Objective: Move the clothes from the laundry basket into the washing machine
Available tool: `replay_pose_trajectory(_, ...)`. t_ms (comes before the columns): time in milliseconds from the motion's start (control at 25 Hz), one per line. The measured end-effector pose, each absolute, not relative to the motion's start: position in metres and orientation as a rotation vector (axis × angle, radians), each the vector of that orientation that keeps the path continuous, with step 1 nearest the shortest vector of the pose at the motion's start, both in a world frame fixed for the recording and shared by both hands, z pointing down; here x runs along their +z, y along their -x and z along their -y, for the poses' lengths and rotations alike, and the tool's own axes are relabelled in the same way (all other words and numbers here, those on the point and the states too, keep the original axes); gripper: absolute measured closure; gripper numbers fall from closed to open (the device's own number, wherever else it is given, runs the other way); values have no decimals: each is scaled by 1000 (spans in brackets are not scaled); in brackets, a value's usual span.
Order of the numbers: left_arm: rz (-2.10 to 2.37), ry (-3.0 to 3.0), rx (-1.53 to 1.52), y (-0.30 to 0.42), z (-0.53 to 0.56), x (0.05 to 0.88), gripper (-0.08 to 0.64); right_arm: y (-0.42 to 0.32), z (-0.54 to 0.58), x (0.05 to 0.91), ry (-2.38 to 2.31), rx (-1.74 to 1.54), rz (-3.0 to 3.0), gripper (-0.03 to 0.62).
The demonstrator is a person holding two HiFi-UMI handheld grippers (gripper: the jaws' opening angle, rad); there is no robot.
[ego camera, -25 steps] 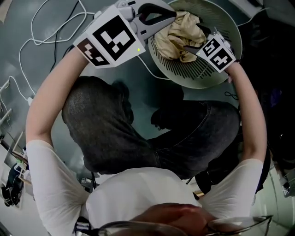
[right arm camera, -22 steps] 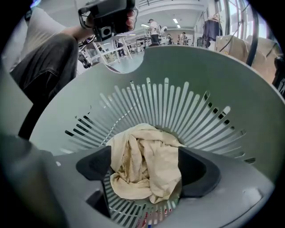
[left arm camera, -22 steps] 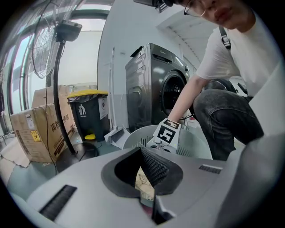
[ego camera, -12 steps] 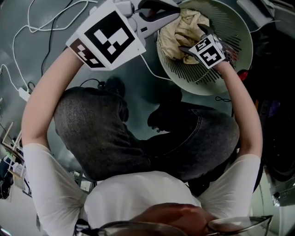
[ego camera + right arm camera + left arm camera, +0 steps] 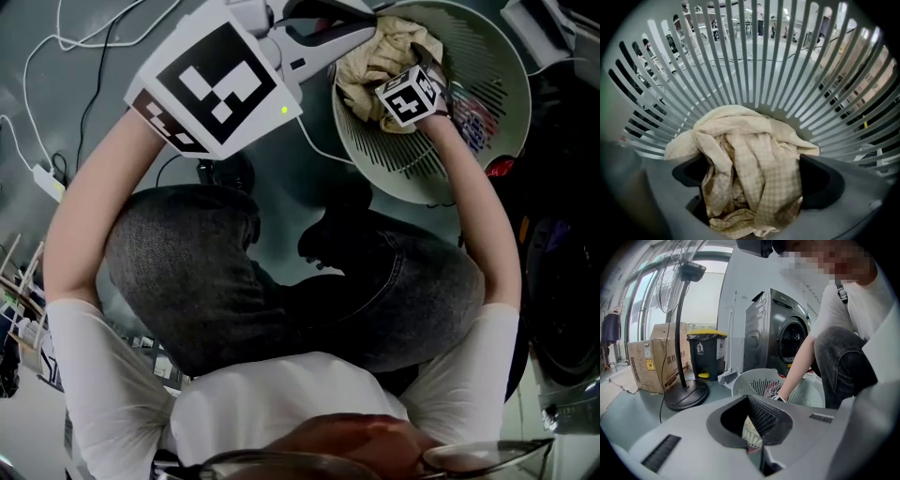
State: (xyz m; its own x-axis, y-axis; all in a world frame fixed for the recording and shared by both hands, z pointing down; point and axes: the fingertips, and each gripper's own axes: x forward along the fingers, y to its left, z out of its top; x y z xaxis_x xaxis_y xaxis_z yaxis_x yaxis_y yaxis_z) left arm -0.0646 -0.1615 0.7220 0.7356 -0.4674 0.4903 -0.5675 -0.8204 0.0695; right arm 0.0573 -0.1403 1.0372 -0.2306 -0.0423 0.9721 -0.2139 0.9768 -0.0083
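A pale slatted laundry basket point(image 5: 487, 178) stands on the floor ahead of the kneeling person. A crumpled beige checked cloth point(image 5: 375, 61) lies in it, beside a red and blue patterned garment point(image 5: 473, 117). My right gripper point(image 5: 396, 73) points down into the basket; its jaws have just been opening. In the right gripper view they stand wide at either side of the beige cloth point(image 5: 750, 159), which fills the gap of the right gripper point(image 5: 752, 185). My left gripper point(image 5: 328, 23) hovers left of the basket, shut on nothing point(image 5: 761, 439). The washing machine point(image 5: 780, 333) stands behind the basket point(image 5: 754, 383).
A fan stand point(image 5: 686, 392), a black bin with a yellow lid point(image 5: 707, 355) and a cardboard box point(image 5: 654, 357) stand left of the washing machine. White cables point(image 5: 84, 56) trail over the floor at the left. The person's knees are close behind the basket.
My right gripper has sunk deeper into the basket, down onto the beige cloth. The left gripper has stayed about where it was.
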Motion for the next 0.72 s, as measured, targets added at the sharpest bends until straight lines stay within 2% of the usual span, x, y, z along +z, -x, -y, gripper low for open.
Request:
replay_pose_trajectory(400, 812, -2708, 646, 62, 162, 725, 554, -95, 143, 1061, -334, 497, 1666, -15)
replay_pose_trajectory(720, 822, -2702, 659, 69, 160, 725, 555, -131, 144, 1078, -389, 558, 1498, -15)
